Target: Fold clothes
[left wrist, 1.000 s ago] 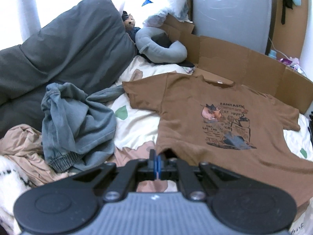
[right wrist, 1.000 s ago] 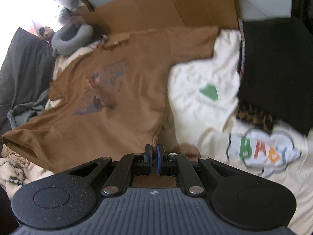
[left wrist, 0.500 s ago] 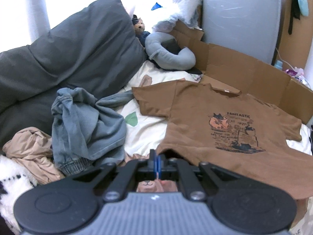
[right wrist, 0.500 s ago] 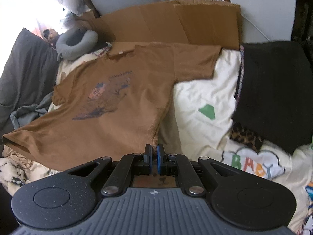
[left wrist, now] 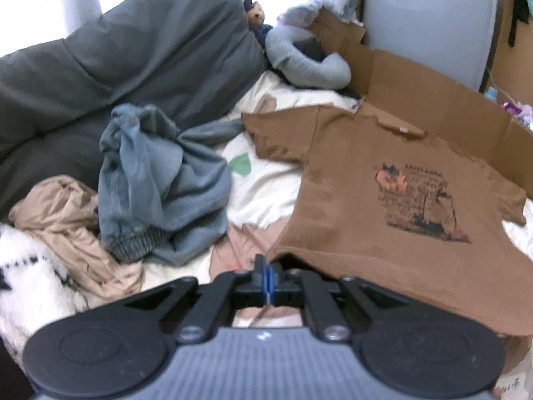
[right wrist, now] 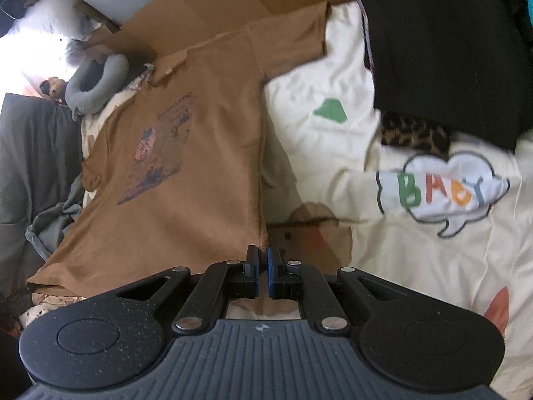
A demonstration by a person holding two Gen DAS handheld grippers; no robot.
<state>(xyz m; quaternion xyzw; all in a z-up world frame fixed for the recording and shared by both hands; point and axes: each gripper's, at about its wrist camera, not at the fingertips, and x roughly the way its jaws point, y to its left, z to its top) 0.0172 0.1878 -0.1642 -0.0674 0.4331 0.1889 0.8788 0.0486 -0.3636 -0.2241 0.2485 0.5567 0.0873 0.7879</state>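
Two grippers: both on the hem of one brown T-shirt [left wrist: 383, 206], one at each bottom corner
Left gripper [left wrist: 265, 271]: jaws pressed together, blue pads touching; the shirt's hem corner sits right at the tips and looks pinched, lifted a bit off the bedding
Right gripper [right wrist: 262, 263]: jaws nearly together, thin slit between the blue pads; the shirt's side seam runs down into that slit, so it grips the other hem corner
T-shirt position: spread print-side up on the cream bedsheet [right wrist: 416, 266], collar toward the far cardboard [left wrist: 416, 86], both sleeves out flat; hem edge raised toward the cameras
Print: dark and orange graphic on the chest, text blurred, unreadable
Left of shirt: crumpled grey-blue garment [left wrist: 160, 183], beside it a beige garment [left wrist: 66, 220], both in heaps on the bed
Behind those: dark grey pillows [left wrist: 133, 53] leaning up
Far end: grey neck pillow [left wrist: 306, 63] next to the cardboard, small plush toy [left wrist: 255, 15] behind it
Right of shirt: black folded cloth [right wrist: 439, 50] on the sheet, leopard-print piece [right wrist: 413, 136] poking out under its near edge
Sheet print: green shape [right wrist: 329, 110] and a cloud with coloured letters [right wrist: 439, 190]
Blur: left view is soft overall
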